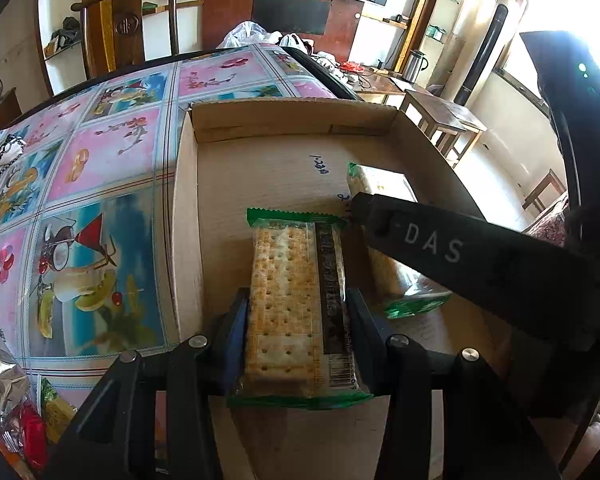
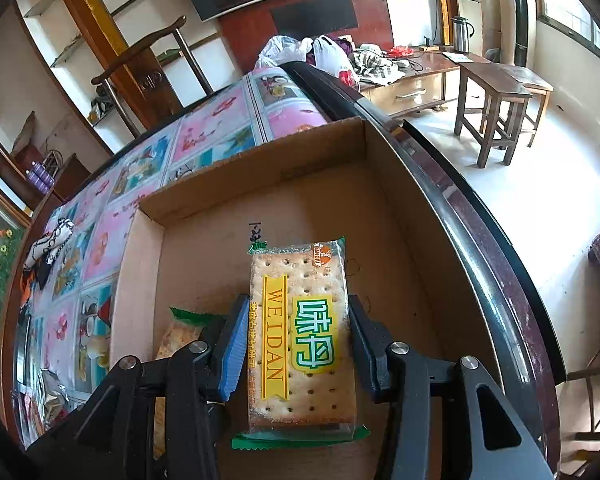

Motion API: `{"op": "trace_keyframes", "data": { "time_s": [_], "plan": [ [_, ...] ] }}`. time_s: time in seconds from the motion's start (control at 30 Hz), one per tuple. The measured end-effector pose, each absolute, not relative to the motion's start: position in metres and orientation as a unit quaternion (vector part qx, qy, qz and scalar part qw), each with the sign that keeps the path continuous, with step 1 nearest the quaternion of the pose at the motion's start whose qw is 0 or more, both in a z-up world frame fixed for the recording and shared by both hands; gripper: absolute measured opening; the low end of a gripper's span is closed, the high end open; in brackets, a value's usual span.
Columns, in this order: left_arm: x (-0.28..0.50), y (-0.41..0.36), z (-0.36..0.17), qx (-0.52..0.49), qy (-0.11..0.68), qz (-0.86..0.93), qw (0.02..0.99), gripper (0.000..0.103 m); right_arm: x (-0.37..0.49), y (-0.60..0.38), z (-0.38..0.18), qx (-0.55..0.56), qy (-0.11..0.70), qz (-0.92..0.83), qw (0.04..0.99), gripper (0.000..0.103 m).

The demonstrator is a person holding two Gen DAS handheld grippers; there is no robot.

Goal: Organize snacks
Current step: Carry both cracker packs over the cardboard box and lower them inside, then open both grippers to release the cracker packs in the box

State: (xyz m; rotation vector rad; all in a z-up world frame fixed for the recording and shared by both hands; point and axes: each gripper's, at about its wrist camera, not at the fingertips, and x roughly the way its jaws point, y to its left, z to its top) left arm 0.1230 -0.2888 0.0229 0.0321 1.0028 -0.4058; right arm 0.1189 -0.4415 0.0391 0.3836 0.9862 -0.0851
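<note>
A shallow cardboard box (image 1: 288, 120) stands on the table near its right edge; it also shows in the right wrist view (image 2: 260, 184). My left gripper (image 1: 296, 308) is shut on a green-edged cracker pack (image 1: 296, 280) and holds it over the box floor. My right gripper (image 2: 298, 328) is shut on a second cracker pack (image 2: 304, 332), label side up, inside the box. That pack and the right gripper's finger marked DAS (image 1: 432, 240) show to the right in the left wrist view (image 1: 380, 184). The left pack shows at lower left in the right wrist view (image 2: 180, 332).
A flowered plastic cloth (image 1: 100, 168) covers the table. Loose wrapped snacks (image 1: 24, 420) lie at the near left. A beaded item (image 1: 0, 156) lies at the left edge. A wooden chair (image 1: 128, 20) stands behind the table, stools (image 2: 496, 104) on the floor to the right.
</note>
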Motion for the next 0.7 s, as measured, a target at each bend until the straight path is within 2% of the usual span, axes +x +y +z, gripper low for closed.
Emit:
{"op": "trace_keyframes", "data": {
  "time_s": [0.5, 0.6, 0.7],
  "plan": [
    [0.128, -0.288, 0.021, 0.015, 0.479, -0.192, 0.856, 0.046, 0.117, -0.439, 0.041, 0.176, 0.468, -0.044, 0.865, 0.052],
    [0.128, -0.286, 0.022, 0.011, 0.478, -0.192, 0.857, 0.05, 0.113, -0.439, 0.048, 0.181, 0.454, -0.04, 0.871, 0.055],
    [0.128, -0.285, 0.024, 0.009, 0.472, -0.188, 0.861, 0.059, 0.108, -0.44, 0.058, 0.191, 0.432, -0.034, 0.881, 0.062]
  ]
}}
